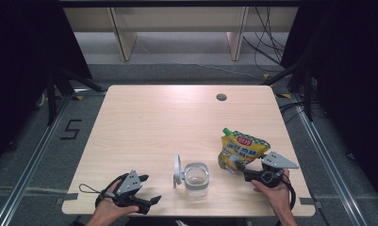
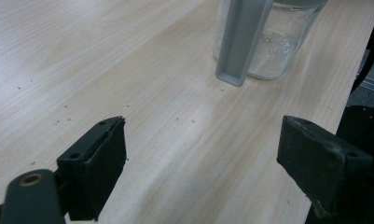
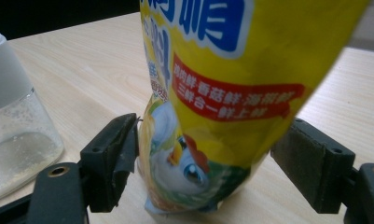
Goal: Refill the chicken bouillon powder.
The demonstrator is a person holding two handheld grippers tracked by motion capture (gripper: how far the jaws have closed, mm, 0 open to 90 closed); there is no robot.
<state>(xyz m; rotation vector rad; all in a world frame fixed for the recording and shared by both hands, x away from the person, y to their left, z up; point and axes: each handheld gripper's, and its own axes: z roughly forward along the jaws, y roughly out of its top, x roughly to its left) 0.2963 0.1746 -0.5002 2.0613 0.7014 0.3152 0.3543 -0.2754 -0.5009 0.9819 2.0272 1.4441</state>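
Note:
A yellow stand-up pouch with a green cap stands at the table's front right. In the right gripper view the pouch sits between the jaws of my right gripper; the left pad touches its edge and the right pad stands a little clear of it. The same right gripper comes at the pouch's base from the front right. A clear glass jar with a hinged grey lid swung open stands at the front centre. My left gripper rests open near the front left edge, aimed at the jar, its jaws empty.
The wooden table has a round cable hole at the back right. Fine crumbs dot the wood near the left gripper. Dark curtains and metal rails flank the table, and wooden shelf legs stand behind it.

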